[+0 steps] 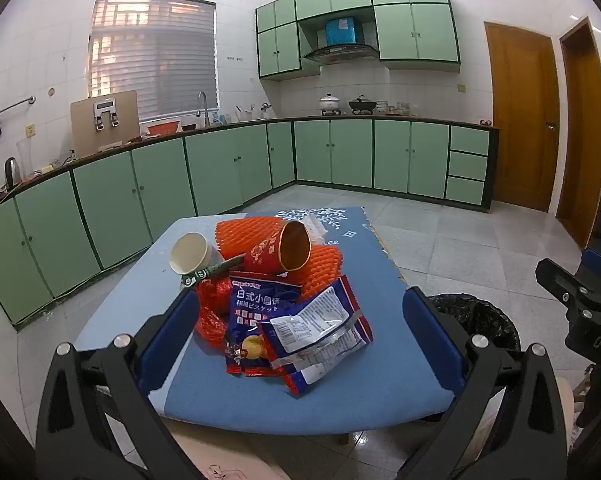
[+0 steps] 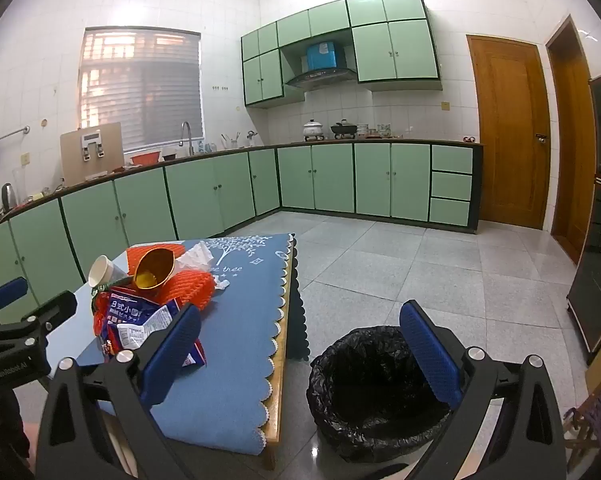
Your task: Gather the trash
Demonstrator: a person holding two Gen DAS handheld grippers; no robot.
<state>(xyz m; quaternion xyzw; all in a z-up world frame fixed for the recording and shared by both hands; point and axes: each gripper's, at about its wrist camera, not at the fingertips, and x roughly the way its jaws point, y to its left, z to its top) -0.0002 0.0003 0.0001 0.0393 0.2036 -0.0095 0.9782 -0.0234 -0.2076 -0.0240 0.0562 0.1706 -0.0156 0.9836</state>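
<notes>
Nothing seems to be collected yet: the whole heap of trash sits in the centre of the left wrist view on the blue tablecloth [image 1: 112, 312], and the bin [image 2: 376, 392], lined with a black bag at the lower middle of the right wrist view, looks empty, though its dark inside is hard to read. The left gripper [image 1: 300, 340] hovers at the bottom of its frame with its blue pads spread wide and nothing between them, lined up on the blue biscuit packet [image 1: 254, 312] and the second wrapper [image 1: 320, 328] that lie nearest. Behind these, toward the middle of the frame, lie two pieces of orange foam netting [image 1: 244, 232], a red and gold cup [image 1: 280, 250] tipped on its side, a white paper cup [image 1: 190, 254] also on its side, and a crumpled red net bag [image 1: 212, 312]. The right gripper [image 2: 304, 356] is likewise open and empty, its left pad over the table's edge and its right pad above the bin's rim. All the picking and dropping is still ahead, by my reading, and the near packets look like the likely first pick
</notes>
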